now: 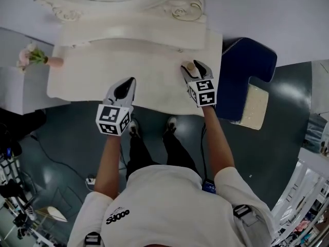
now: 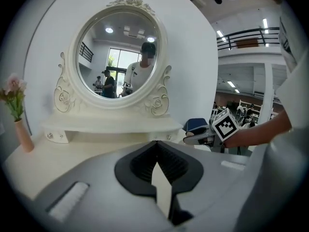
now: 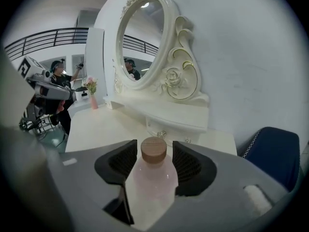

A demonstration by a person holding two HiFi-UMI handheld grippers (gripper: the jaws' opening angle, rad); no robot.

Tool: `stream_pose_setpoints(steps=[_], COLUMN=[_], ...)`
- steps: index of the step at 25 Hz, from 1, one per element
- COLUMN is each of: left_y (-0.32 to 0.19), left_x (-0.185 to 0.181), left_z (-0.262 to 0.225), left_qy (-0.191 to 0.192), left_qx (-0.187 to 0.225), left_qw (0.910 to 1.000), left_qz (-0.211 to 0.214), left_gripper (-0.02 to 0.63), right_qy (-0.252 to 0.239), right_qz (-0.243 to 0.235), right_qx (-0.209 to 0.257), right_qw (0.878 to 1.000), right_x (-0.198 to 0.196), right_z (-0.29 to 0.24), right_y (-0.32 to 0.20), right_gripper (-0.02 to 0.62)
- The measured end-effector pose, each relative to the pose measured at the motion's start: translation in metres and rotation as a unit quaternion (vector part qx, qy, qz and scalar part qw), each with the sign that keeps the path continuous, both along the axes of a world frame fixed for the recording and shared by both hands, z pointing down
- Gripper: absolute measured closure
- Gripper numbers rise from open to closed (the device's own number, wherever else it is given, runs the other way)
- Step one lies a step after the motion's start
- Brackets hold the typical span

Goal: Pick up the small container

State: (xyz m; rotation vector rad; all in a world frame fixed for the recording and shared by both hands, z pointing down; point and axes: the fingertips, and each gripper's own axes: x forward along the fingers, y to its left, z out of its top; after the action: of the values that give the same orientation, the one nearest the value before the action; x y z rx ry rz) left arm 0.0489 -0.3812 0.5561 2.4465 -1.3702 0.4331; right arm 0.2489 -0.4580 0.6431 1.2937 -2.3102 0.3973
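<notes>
Right gripper (image 3: 154,151), jaws wide, flanks the small container (image 3: 153,182), a pale pink, tan-capped bottle at three o'clock on the dresser (image 1: 103,71); left gripper (image 2: 155,144) is closed, empty.

The small container (image 3: 152,187) was pale pink, its cap (image 3: 153,150) tan wood grain. The bench (image 1: 103,71) cream. The mirror frame (image 3: 179,76) white, its rose scrollwork edged in gold. The chair (image 1: 247,66) navy with white stitching. The vase (image 1: 54,62) and flowers (image 1: 28,54) both pink. The left tool (image 2: 155,143) and right tool (image 3: 154,143) were grey, pads (image 3: 120,163) black; marker cubes (image 1: 113,120) white with black squares. The floor (image 1: 67,138) dark grey-green.
</notes>
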Motion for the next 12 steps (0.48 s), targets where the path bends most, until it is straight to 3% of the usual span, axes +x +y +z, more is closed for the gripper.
stream_pose_setpoints(steps=[5, 12], left_y=[-0.002, 0.005], left_x=[-0.004, 0.001], left_z=[0.017, 0.021], left_qy=[-0.019, -0.009], left_qx=[-0.009, -0.008], left_qw=[0.9998, 0.9996], left_qz=[0.001, 0.026], left_gripper=[0.586, 0.586], right_qy=[0.008, 0.015], right_qz=[0.019, 0.024], right_qx=[0.011, 0.013], right_qw=[1.0, 1.0], right_x=[-0.003, -0.003], right_z=[0.009, 0.009], right_y=[-0.007, -0.006], right_gripper=[0.436, 0.466])
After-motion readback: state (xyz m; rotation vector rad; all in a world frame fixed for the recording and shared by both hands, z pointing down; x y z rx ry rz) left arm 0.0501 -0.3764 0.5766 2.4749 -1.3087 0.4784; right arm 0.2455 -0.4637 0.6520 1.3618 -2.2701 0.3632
